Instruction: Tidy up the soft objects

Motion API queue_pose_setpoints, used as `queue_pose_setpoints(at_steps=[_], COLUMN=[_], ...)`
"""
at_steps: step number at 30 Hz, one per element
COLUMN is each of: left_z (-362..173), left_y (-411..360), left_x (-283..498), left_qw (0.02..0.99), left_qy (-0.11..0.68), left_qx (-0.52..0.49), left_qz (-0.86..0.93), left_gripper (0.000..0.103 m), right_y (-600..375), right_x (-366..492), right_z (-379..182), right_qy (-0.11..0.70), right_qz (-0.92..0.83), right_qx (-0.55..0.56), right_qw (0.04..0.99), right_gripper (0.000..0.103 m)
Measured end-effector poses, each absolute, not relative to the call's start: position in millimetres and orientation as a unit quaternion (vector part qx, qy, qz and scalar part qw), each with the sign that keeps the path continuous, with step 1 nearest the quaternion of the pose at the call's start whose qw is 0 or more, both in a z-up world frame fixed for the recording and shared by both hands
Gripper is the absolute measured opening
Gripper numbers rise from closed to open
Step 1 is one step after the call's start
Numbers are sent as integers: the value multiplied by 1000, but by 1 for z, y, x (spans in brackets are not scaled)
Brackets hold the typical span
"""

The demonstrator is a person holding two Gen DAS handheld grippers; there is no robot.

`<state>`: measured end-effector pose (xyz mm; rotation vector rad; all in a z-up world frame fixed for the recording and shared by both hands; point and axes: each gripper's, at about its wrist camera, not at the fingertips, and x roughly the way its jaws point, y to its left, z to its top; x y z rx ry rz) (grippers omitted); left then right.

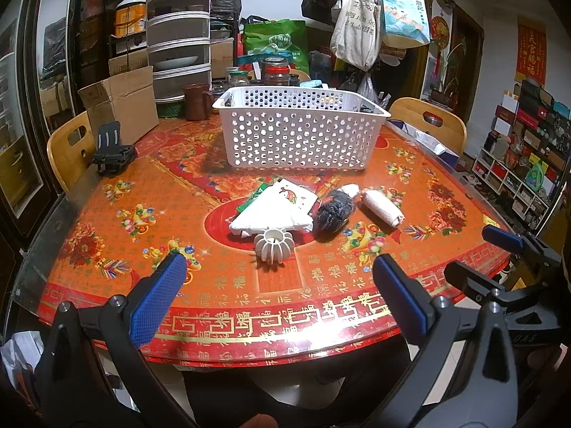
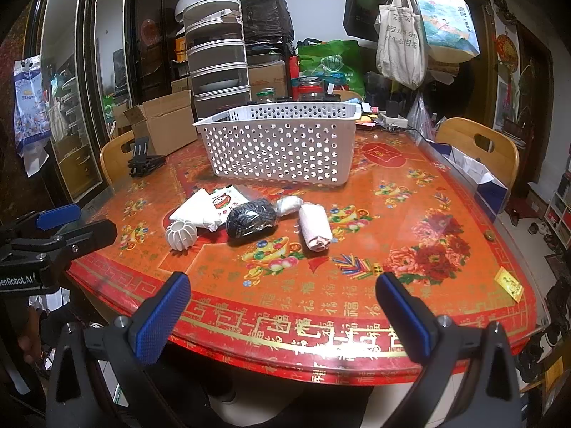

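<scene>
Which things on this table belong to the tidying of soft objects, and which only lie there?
Belong: white basket, folded white bag, dark knitted roll, pale cloth roll, small white roll.

Lying about: ribbed white ball, cardboard box, brown mug, black stand.

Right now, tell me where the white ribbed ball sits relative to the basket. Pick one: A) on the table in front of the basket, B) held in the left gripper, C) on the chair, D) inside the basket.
A: the white ribbed ball rests on the table, nearer the camera than the white basket, with both grippers open and apart from it.

Overhead light is glared off the glossy red patterned table (image 1: 321,335); edges are bent and darkened by fisheye distortion.
</scene>
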<state>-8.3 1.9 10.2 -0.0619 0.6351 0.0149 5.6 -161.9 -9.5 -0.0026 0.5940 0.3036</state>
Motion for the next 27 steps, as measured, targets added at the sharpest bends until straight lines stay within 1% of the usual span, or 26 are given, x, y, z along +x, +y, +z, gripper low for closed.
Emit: queue_pose_setpoints(at_steps=[19,27], left_z=[10,0], left_y=[3,6], left_x=[-8,-4], left_qw=[949,950], left_qy=[312,309], left_qx=[-30,-28], left_qz=[9,17], left_gripper=[103,103], right_y=[-162,-159], right_x=[7,8], right_z=[-9,-21], right_qy=[293,300], right_qz=[149,151], right_qx=[-1,-1], right_qw=[944,942], right_gripper=[103,103])
